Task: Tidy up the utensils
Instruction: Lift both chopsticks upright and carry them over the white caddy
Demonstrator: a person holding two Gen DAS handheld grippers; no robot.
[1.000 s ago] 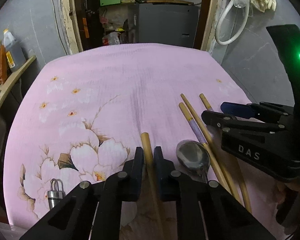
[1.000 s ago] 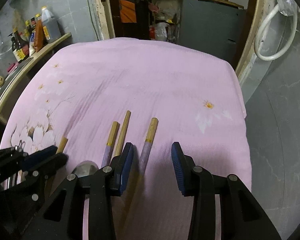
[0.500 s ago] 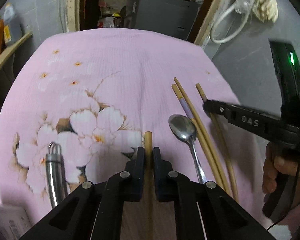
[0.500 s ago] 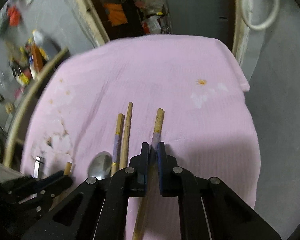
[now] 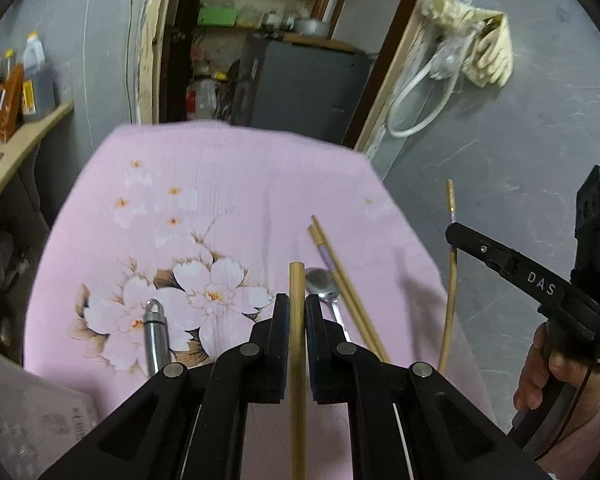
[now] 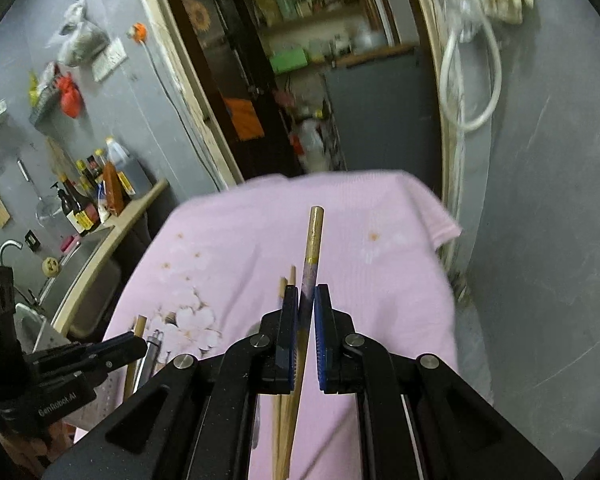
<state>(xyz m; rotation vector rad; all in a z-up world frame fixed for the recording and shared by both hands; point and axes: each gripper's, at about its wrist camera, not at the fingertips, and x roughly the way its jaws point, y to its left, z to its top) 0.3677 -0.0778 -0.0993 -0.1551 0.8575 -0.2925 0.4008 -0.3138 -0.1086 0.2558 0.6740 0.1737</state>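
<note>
The left gripper is pinching a plain wooden chopstick between its almost closed jaws; the stick is pale brown, round, with a flat cut end that is sticking out a little past the fingertips. It is sitting above the pink cloth, not lying on it.

The right gripper is also nearly closed and is gripping a second chopstick. This one is looking different: its upper part is golden wood, then a thin gold ring, then a purple painted band where the pads are pressing. In the left wrist view the same stick is hanging in the air beyond the right edge of the cloth, looking bent by the lens.

On the cloth, just right of the left jaws, a metal spoon is lying with its bowl away from the camera, and two more chopsticks are lying beside it, touching each other. To the left, on the printed white flowers, a small steel cylinder with a ring is resting. A hand in a pink sleeve is holding the right gripper's handle
</note>
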